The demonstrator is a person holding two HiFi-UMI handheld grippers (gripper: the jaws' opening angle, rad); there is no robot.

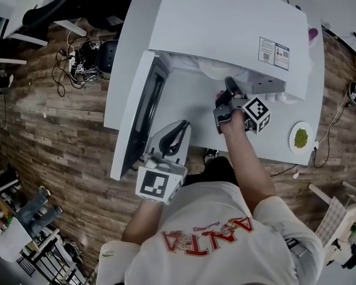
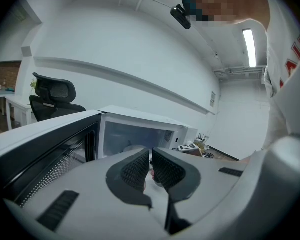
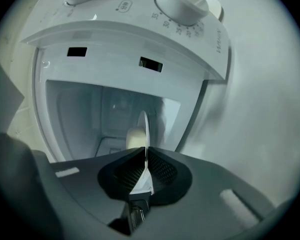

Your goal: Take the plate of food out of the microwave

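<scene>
The white microwave (image 1: 225, 22) stands on the table with its door (image 1: 139, 117) swung open to the left. My right gripper (image 1: 228, 88) reaches into the cavity mouth, where the white plate (image 1: 216, 70) lies partly hidden under the top edge. In the right gripper view the plate (image 3: 144, 129) shows edge-on, with a pale lump of food (image 3: 134, 138) on it. The right gripper (image 3: 144, 156) is shut on the plate's rim. My left gripper (image 1: 181, 126) hovers near the door, shut with nothing in it. In its own view the left gripper (image 2: 151, 154) faces the open microwave (image 2: 140, 129).
A small plate of green food (image 1: 301, 137) sits on the white table (image 1: 273, 135) to the right of the microwave. The microwave's dials (image 3: 182, 1) are above the cavity. Cables (image 1: 77, 64) and a black chair (image 1: 77, 5) are on the wooden floor to the left.
</scene>
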